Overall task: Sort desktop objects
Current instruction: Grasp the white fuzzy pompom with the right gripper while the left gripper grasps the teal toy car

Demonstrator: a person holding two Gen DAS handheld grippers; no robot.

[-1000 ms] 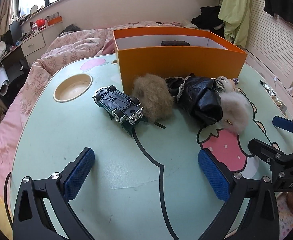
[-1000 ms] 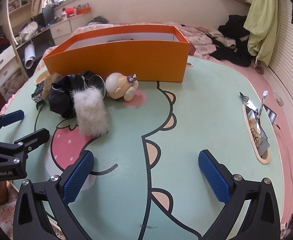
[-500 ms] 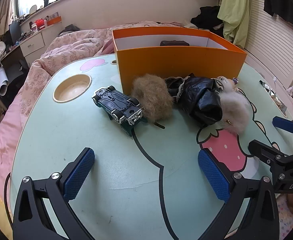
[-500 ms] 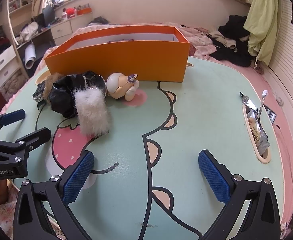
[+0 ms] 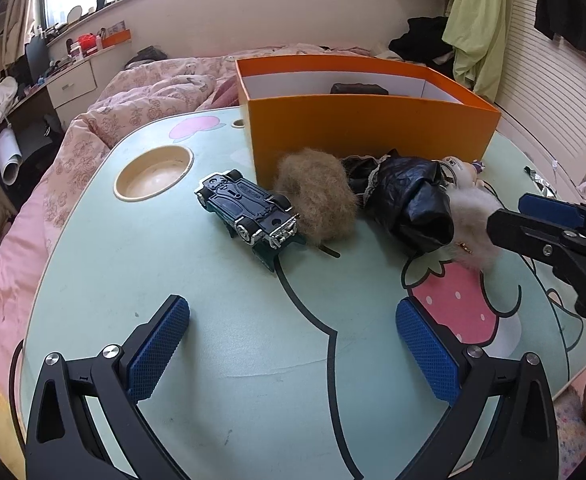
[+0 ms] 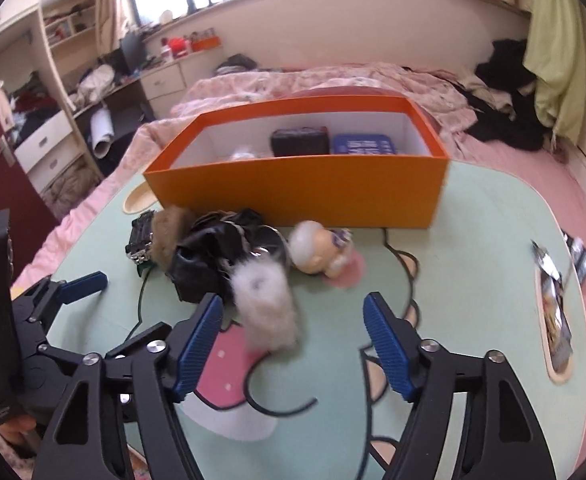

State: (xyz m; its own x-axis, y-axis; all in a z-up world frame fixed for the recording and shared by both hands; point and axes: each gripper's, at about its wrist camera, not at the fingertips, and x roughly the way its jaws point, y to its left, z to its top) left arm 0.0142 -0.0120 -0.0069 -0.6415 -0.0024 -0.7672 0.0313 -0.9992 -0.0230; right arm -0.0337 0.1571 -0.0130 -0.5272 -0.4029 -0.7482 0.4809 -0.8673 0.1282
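Several loose items crowd the table just in front of the orange box (image 6: 293,196), none of them sorted yet: a white fur pompom (image 6: 267,308), a black crumpled leather-looking piece (image 5: 409,204) touching its left side, a brown fur ball (image 5: 315,196) further left against the box wall, a toy car (image 5: 249,212) lying upside down beside that, and a small figurine (image 6: 321,246) to the pompom's far right. Box sits at the far side of the green cartoon-print table (image 5: 141,272). Inside it, three things at least: a dark case (image 6: 299,142), a blue tin (image 6: 363,145), something pale at the left, too blurred to name. So, as a judgement, sorting is partly done, five pieces left outside.

Right gripper (image 6: 293,344) hangs over the pompom; fingers are closing, pompom sits between them toward the left pad, not yet pinched as far as the blurred right wrist view shows. Pompom looks like the next pick. Left gripper (image 5: 293,344) hovers over bare table nearer than the car, fingers spread wide, nothing in them. On the far right, a recessed slot in the table holds foil packets (image 6: 555,312); a round cup recess (image 5: 153,172) is on the left.
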